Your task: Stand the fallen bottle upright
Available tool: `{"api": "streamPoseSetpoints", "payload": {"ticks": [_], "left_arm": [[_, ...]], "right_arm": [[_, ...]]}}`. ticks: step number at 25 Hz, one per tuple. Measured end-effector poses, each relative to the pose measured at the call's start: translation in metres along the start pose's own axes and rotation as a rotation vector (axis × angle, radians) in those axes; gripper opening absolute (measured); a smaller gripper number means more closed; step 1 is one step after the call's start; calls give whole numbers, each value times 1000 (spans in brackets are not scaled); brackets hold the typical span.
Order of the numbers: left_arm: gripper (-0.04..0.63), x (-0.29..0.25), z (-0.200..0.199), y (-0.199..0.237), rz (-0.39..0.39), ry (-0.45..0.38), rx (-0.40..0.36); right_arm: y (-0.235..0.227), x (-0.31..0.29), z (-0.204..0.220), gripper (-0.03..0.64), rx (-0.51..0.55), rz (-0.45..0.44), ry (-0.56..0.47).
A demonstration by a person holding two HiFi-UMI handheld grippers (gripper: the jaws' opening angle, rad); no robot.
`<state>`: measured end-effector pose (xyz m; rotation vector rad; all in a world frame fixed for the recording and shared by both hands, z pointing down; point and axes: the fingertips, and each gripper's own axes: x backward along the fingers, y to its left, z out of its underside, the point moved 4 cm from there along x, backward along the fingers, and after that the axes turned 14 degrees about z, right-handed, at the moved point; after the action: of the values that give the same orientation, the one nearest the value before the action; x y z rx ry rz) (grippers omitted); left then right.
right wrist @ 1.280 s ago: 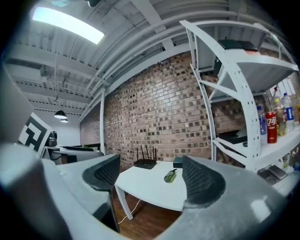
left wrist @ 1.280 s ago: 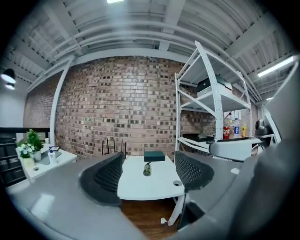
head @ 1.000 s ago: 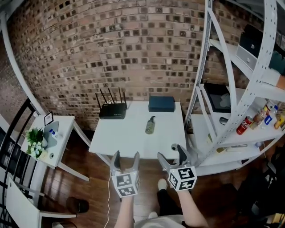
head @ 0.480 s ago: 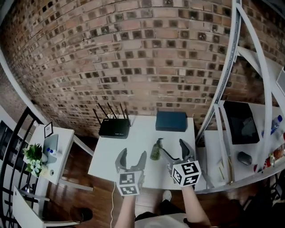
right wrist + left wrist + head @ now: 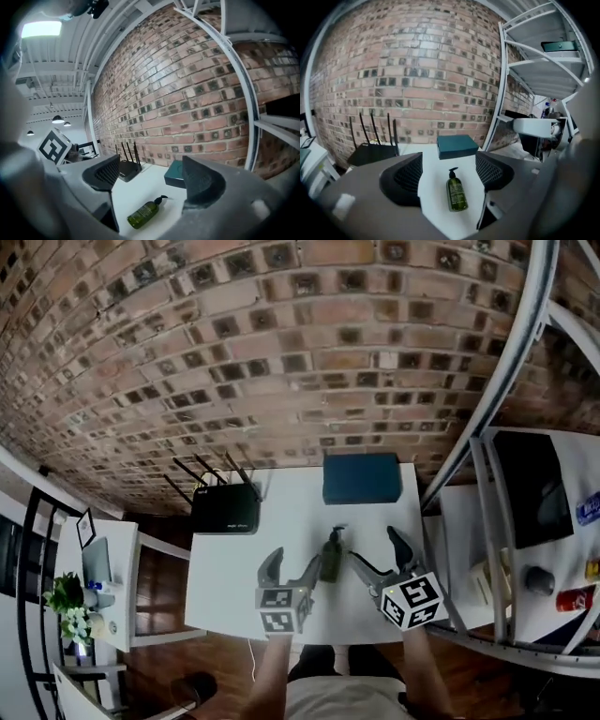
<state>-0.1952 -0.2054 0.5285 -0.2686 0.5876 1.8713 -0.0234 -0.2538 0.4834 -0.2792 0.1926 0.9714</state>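
Observation:
A green pump bottle (image 5: 331, 557) lies on its side on the white table (image 5: 281, 521), its black pump pointing toward the brick wall. My left gripper (image 5: 292, 569) is open just to the bottle's left, and in the left gripper view the bottle (image 5: 456, 193) lies on the table between the open jaws, a little ahead of them. My right gripper (image 5: 378, 552) is open to the bottle's right. In the right gripper view the bottle (image 5: 144, 213) lies low between the jaws, untouched.
A black router (image 5: 225, 506) with several antennas stands at the table's back left. A dark teal box (image 5: 362, 477) sits at the back right. White metal shelving (image 5: 511, 512) with small items rises close on the right. A brick wall runs behind the table.
Both grippers have come forward from off the table's near edge to either side of the bottle. The view has closed in on the table. The bottle has not moved.

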Motion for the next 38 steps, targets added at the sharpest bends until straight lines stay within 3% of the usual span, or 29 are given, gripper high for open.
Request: {"api": "streamPoseSetpoints", "payload": {"ticks": [6, 12, 16, 24, 27, 31, 38], "left_arm": [[364, -71, 41, 13, 114, 222, 54], [318, -137, 73, 21, 204, 403, 82], [318, -175, 91, 34, 188, 503, 75], [229, -209, 117, 41, 255, 650, 233], [161, -215, 122, 35, 314, 673, 265], [151, -202, 114, 22, 380, 684, 247], [146, -146, 63, 1, 388, 480, 118]], "right_arm": [[-32, -16, 36, 402, -48, 71, 125], [-47, -32, 58, 402, -76, 75, 184], [-55, -38, 68, 402, -90, 77, 205], [-67, -37, 65, 402, -87, 88, 213], [-73, -34, 60, 402, -89, 102, 203], [-69, -26, 56, 402, -78, 101, 211], [-55, -22, 29, 402, -9, 74, 159]]}}
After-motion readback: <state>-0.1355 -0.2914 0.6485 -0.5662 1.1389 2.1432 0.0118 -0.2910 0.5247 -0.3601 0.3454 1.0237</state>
